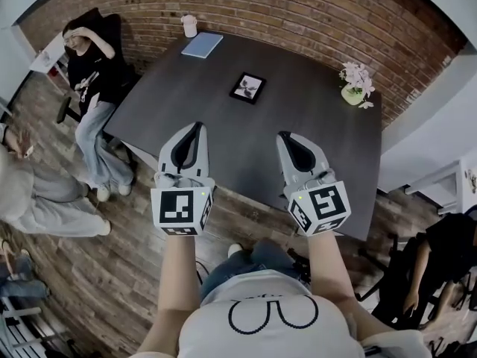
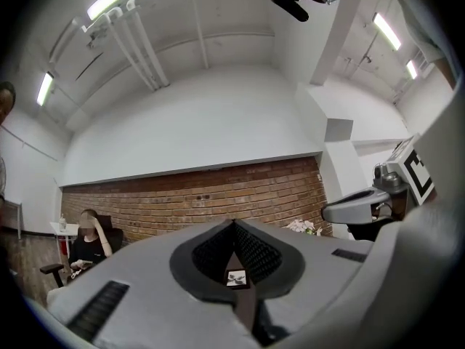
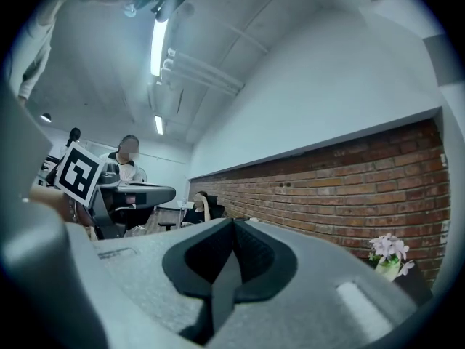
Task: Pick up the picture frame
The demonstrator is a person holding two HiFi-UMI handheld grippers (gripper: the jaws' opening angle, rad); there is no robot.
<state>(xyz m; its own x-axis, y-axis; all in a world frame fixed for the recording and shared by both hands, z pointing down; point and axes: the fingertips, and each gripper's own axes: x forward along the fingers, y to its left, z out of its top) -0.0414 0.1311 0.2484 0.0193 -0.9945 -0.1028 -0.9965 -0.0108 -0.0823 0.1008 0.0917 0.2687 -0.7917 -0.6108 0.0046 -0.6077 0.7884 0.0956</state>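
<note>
A small black picture frame (image 1: 247,87) with a white flower print lies flat near the middle of the dark table (image 1: 313,133). Through the gap of the left jaws it shows small and far off as the frame (image 2: 235,277). My left gripper (image 1: 198,125) hovers over the table's near edge, shut and empty, well short of the frame. My right gripper (image 1: 282,136) is beside it to the right, also shut with nothing in it. In the right gripper view the right gripper (image 3: 232,222) points toward the brick wall; the frame is hidden there.
A blue notebook (image 1: 202,45) and a white cup (image 1: 189,25) sit at the table's far left corner. A pot of pink flowers (image 1: 355,85) stands at the far right. A seated person (image 1: 93,66) is left of the table, others at the left and right edges.
</note>
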